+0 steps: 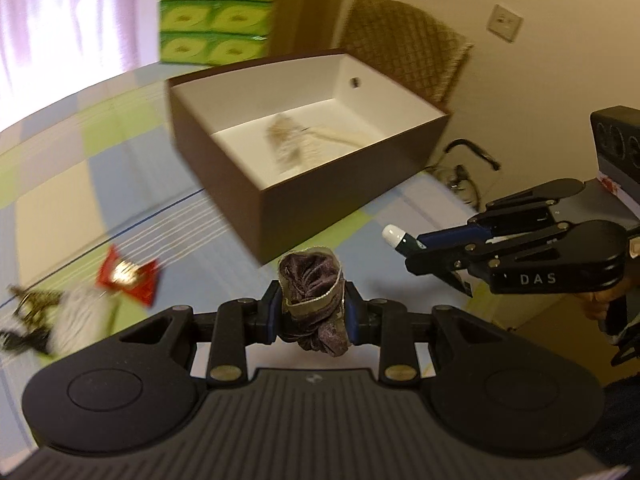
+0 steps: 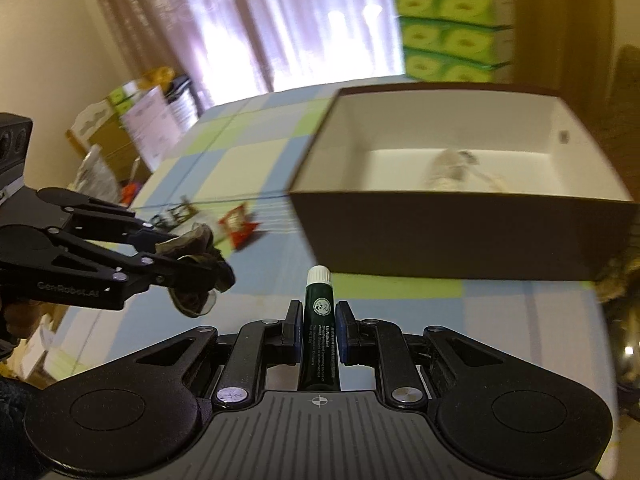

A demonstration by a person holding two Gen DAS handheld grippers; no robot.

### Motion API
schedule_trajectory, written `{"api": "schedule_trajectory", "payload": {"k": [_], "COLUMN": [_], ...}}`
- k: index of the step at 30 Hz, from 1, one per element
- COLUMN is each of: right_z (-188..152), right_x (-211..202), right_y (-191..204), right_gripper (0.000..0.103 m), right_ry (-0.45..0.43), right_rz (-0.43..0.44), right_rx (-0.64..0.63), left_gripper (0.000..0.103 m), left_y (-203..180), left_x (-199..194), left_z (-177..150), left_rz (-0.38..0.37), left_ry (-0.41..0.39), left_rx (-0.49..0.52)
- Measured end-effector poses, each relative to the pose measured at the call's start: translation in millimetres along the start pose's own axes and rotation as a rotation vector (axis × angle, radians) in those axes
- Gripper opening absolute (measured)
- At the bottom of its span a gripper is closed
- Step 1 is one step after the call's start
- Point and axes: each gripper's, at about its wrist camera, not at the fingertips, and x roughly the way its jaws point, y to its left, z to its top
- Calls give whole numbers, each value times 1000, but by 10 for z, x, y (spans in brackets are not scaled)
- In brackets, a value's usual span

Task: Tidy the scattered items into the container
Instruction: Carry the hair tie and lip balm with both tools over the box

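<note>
1. Container (image 1: pixel 320 200), a dark brown box with a white inside, is sitting open on the checked tabletop (image 1: pixel 100 184), ahead of both tools.
2. A pale, blurred item (image 1: pixel 288 144) is lying on the container's floor.
3. The left tool (image 1: pixel 312 312) is clenching a crumpled dark purple scrunchie (image 1: pixel 312 284) between its blue-padded fingers (image 1: pixel 270 312); the fingers are pressing in on both sides of the fabric, which is bulging above and below them.
4. The right tool (image 2: pixel 318 332) is gripping a dark green tube with a white cap (image 2: pixel 319 320); its fingers are closed nearly together on the tube's body, and the cap is pointing toward the container.
5. A red packet (image 1: pixel 128 276) and a blurred white-and-dark bundle (image 1: pixel 60 316) are lying on the tabletop to the left, apart from the container.
6. Stacked green boxes (image 1: pixel 216 12) are standing behind the container.
</note>
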Motion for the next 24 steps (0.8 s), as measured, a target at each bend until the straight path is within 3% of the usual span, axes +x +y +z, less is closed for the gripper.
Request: {"api": "schedule_trajectory", "payload": {"k": [7,13,19,24], "right_z": [183,547,1002,1285], "right_x": [-372,-566,-376,7], "right_y": [-526,-954,-1349,-1604], "right_gripper": [19,19,19,19], "right_ry": [-68,-162,-189,-146], "right_rz": [-65,-66,-43,-10], "right_rx": [35,28,-30,-90], "left_gripper": [26,26,26,26], "left_y": [-298,-407,-285,-98], "left_x": [210,317,531,847], "left_z": [364,815,1272,1560], "left_rz": [-32,16,102,152], "left_ry": [-39,-114,-147,-101], "left_rx": [29,46,12,-36]}}
